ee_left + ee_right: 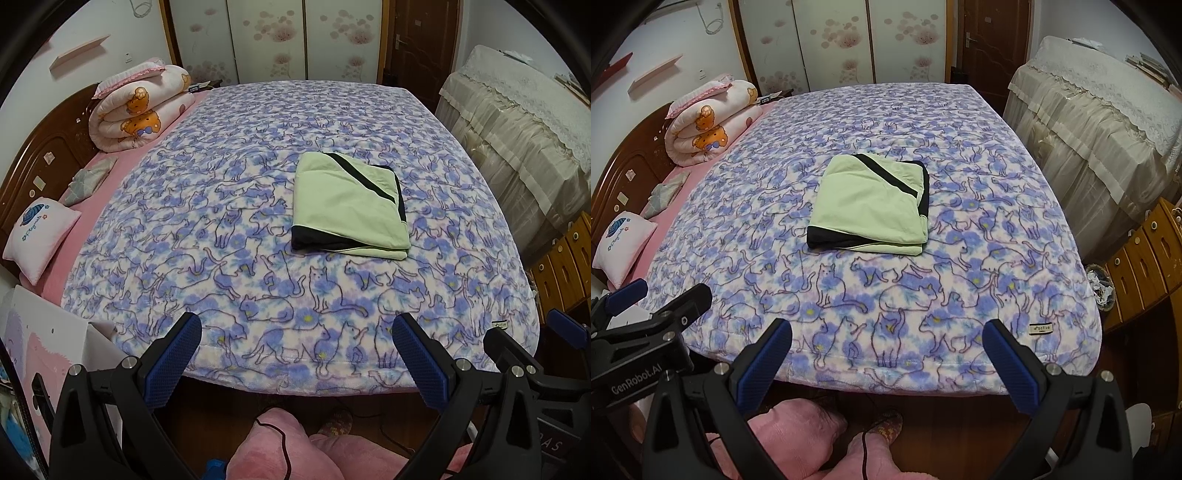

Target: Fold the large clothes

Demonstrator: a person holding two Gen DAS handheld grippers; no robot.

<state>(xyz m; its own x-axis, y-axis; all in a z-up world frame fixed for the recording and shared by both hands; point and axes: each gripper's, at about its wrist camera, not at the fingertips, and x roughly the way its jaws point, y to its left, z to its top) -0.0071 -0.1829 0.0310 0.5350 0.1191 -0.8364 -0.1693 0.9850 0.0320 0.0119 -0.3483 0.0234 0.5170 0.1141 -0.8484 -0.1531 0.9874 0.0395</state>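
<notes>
A light green garment with black trim point(351, 206) lies folded into a compact rectangle on the blue cat-print blanket point(229, 206) in the middle of the bed. It also shows in the right wrist view point(871, 206). My left gripper point(295, 332) is open and empty, held back over the bed's near edge, well short of the garment. My right gripper point(886, 332) is open and empty at the same near edge. The right gripper's side shows at the right of the left wrist view point(569, 325).
A rolled pink quilt point(140, 107) and pillows point(40, 236) lie at the headboard on the left. A lace-covered cabinet point(517, 122) and wooden drawers point(1141, 254) stand to the right. The person's pink-clad legs and slippers point(882, 428) are below the bed edge.
</notes>
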